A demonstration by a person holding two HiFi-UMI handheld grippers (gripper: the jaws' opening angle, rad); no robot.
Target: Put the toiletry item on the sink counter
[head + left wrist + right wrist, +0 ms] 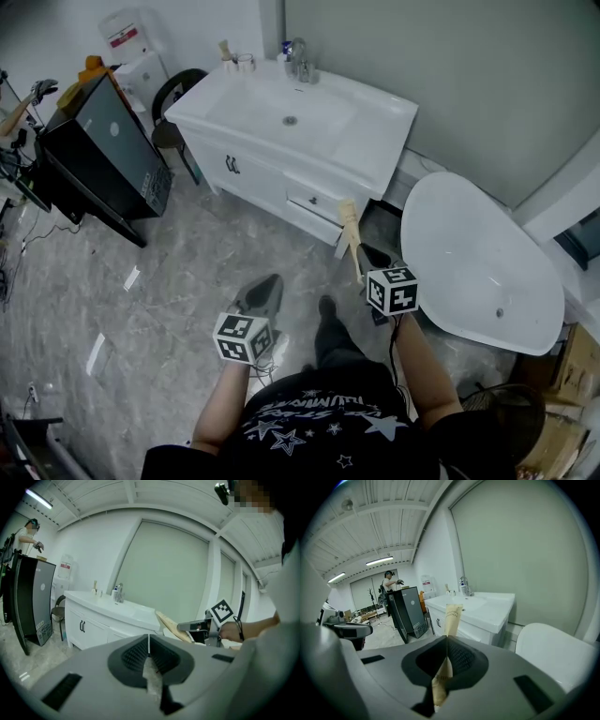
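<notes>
Right gripper [447, 637] jaws clamp the beige toiletry packet [451, 616] by its tail so it points at the sink desk [375, 131] — likely ready to place. Left gripper [149, 637] jaws shut, empty — idle.

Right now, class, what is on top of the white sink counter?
A chrome tap and small containers stand along the back of the white sink counter. Anything behind the tap is covered.

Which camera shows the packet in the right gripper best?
The right gripper view: the packet stands close up, clamped between the right gripper's shut jaws, with its printed end facing the camera. The head view shows it only as a thin tan strip from above. The left gripper view shows it small and side-on.
</notes>
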